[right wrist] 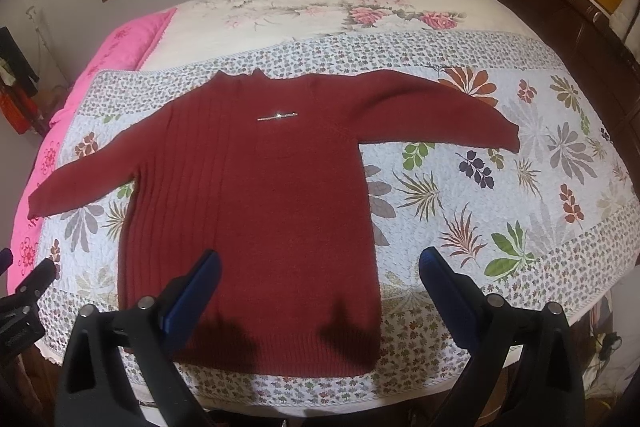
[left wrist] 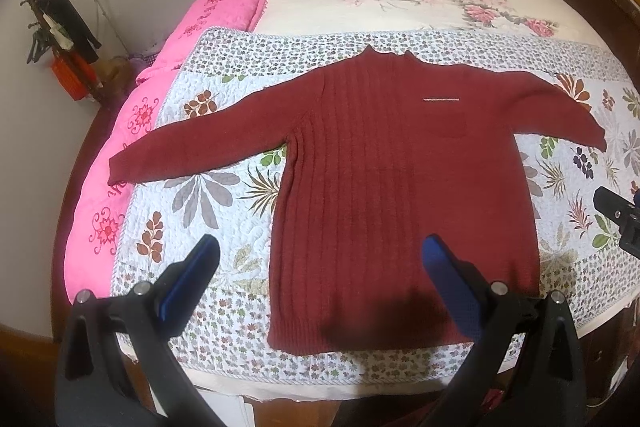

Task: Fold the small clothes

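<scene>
Both sets of jaws spread wide, holding nothing. Left gripper (left wrist: 320, 259) hangs over the sweater's (left wrist: 400, 167) near-left hem corner; right gripper (right wrist: 318, 267) over its near-right hem corner. Sweater lies flat, unfolded, hem at the quilt's (left wrist: 192, 223) near edge, collar toward the far edge, sleeves out sideways. Long axis runs straight away from both jaws. Left sleeve (left wrist: 192, 143) reaches the pink blanket (left wrist: 100, 211). My guess: sleeves go first, each arm its own side. Bed with wooden headboard (right wrist: 560, 7); windows behind.
</scene>
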